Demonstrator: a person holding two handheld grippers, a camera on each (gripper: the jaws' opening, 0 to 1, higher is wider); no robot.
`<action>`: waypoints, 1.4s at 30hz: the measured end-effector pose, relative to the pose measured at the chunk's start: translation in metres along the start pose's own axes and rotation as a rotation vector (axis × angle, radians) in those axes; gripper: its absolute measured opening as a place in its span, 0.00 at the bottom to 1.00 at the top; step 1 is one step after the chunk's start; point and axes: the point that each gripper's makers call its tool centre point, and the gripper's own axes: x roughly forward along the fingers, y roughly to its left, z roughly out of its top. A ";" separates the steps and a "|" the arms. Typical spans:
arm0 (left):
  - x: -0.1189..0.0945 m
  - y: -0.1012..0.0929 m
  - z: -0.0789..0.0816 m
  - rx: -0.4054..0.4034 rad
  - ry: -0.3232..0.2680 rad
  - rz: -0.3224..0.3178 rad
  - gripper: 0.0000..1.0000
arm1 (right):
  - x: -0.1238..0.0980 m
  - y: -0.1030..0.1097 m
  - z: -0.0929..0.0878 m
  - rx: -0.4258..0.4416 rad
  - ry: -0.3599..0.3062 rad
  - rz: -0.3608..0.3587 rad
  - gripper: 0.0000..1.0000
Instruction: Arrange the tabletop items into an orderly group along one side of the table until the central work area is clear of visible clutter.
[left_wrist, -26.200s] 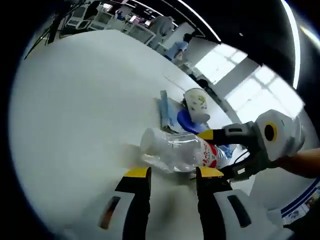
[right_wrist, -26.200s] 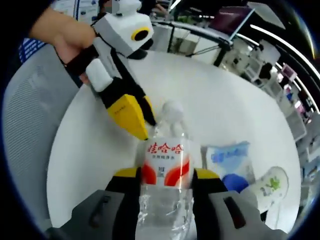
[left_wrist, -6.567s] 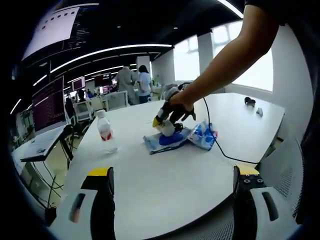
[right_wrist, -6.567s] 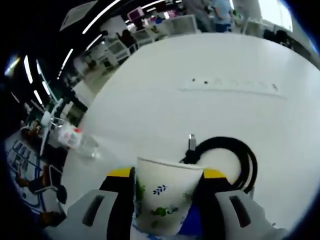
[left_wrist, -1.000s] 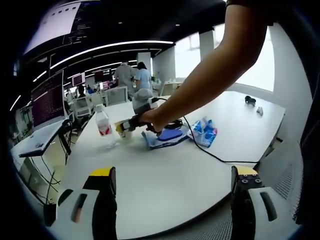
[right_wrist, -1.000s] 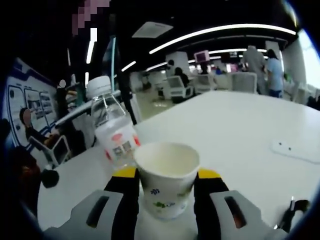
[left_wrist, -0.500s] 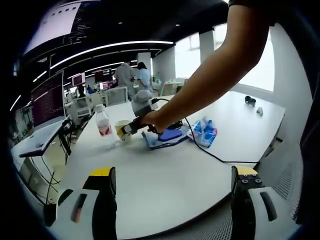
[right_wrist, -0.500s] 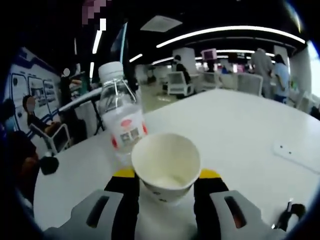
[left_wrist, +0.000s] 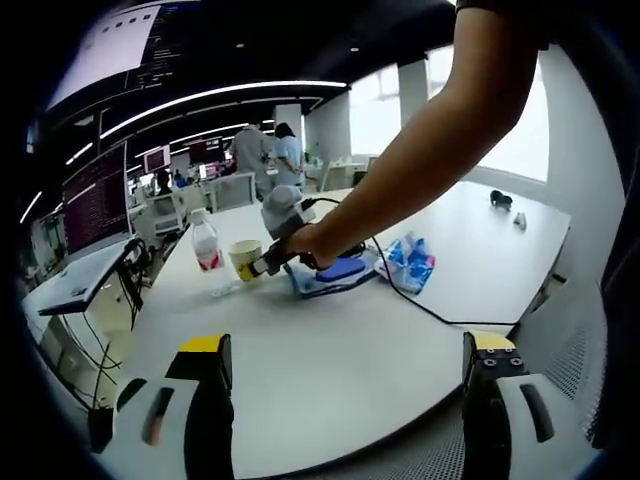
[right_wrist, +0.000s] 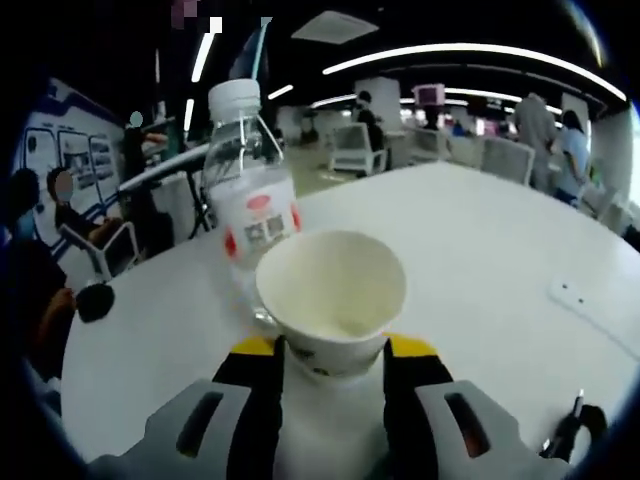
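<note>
Right gripper (right_wrist: 330, 352) clamped on the paper cup (right_wrist: 331, 296), jaws snug on both sides, right beside the water bottle (right_wrist: 253, 210) near the bench (left_wrist: 330, 340) edge. Left gripper (left_wrist: 345, 350) back off the bench, jaws wide apart. Blue pouch (left_wrist: 336, 272), crumpled packet (left_wrist: 408, 262), black cable (left_wrist: 420, 308) further along.

— Where's the paper cup (right_wrist: 331, 293)?
— Upright, empty, just beside the capped water bottle (right_wrist: 251, 205) at the desk's (left_wrist: 330, 360) far left.
— And the rest?
— Blue packets (left_wrist: 408, 263) lie right, near a black cable (left_wrist: 440, 314).
</note>
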 end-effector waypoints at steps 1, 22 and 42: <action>0.000 0.000 0.000 0.000 0.000 0.000 0.96 | 0.000 0.001 0.000 -0.001 0.002 0.003 0.35; 0.000 -0.001 -0.001 0.008 0.008 -0.006 0.96 | 0.002 -0.007 -0.001 0.018 0.015 -0.003 0.38; 0.000 -0.003 -0.001 0.010 0.005 -0.017 0.96 | -0.009 -0.002 0.001 0.034 0.020 0.006 0.46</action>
